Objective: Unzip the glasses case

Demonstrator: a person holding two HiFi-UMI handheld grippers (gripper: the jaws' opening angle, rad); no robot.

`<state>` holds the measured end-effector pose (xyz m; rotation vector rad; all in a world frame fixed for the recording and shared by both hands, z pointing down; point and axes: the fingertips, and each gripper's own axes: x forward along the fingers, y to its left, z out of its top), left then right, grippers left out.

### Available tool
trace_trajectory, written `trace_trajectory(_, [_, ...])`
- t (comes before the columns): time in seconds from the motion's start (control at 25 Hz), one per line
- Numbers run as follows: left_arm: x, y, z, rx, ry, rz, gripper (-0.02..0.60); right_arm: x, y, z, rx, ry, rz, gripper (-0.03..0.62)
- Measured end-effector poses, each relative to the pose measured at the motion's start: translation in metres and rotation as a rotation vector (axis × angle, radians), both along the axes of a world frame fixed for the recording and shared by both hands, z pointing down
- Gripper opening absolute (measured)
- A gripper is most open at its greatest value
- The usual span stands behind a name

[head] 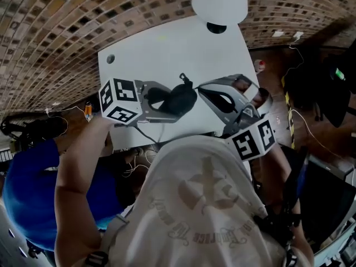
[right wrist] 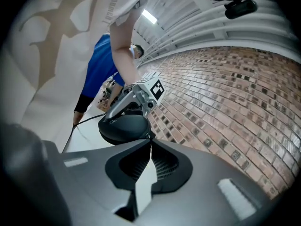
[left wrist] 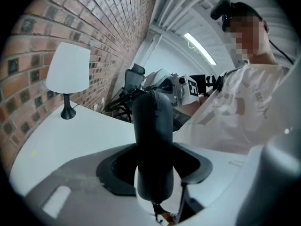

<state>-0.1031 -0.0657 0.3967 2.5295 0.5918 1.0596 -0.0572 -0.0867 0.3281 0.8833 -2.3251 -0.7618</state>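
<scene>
I am holding the black glasses case (head: 181,99) in the left gripper (head: 164,100), just left of the middle of the head view, over the near part of the white table (head: 167,49). In the left gripper view the case is standing lengthwise up the middle of the frame. The two dark pads (left wrist: 115,166) are pressing on its lower end from both sides, so this tool is clamped on the case with its jaws partway apart. I am bringing the right gripper (head: 201,89) in from the right of the head view, and its tips are pointing at the case's right end. A small zipper pull (head: 183,80) is sticking up from the case's top edge just left of those tips. In the right gripper view the jaws are lying together with only a thin seam between them, and their tips are sitting right against the rounded edge of the case. I cannot tell whether the pull is caught in that seam. A white-shaded lamp (head: 219,1) is standing at the table's far edge, at the top of the head view, with a brick wall (head: 67,26) behind it. A person in a blue top (head: 28,204) is showing at the lower left.
</scene>
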Motion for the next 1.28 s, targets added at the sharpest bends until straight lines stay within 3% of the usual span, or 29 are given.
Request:
trace_trajectory(0.52, [-0.030, 0.007, 0.040, 0.153, -0.286, 0.292, 0.227, -0.029, 0.017, 0.032, -0.018, 0.206, -0.157, 0.014])
trace_trajectory(0.68, [-0.031, 0.004, 0.049, 0.181, -0.337, 0.347, 0.228, -0.034, 0.015, 0.038, -0.029, 0.232, -0.175, 0.014])
trace_trajectory(1.0, [-0.025, -0.007, 0.061, 0.217, -0.367, 0.336, 0.230, -0.031, 0.004, 0.049, -0.062, 0.240, -0.162, 0.014])
trace_trajectory(1.28, [-0.022, -0.012, 0.077, 0.173, -0.322, 0.228, 0.230, -0.011, -0.018, 0.056, -0.208, 0.096, -0.051, 0.025])
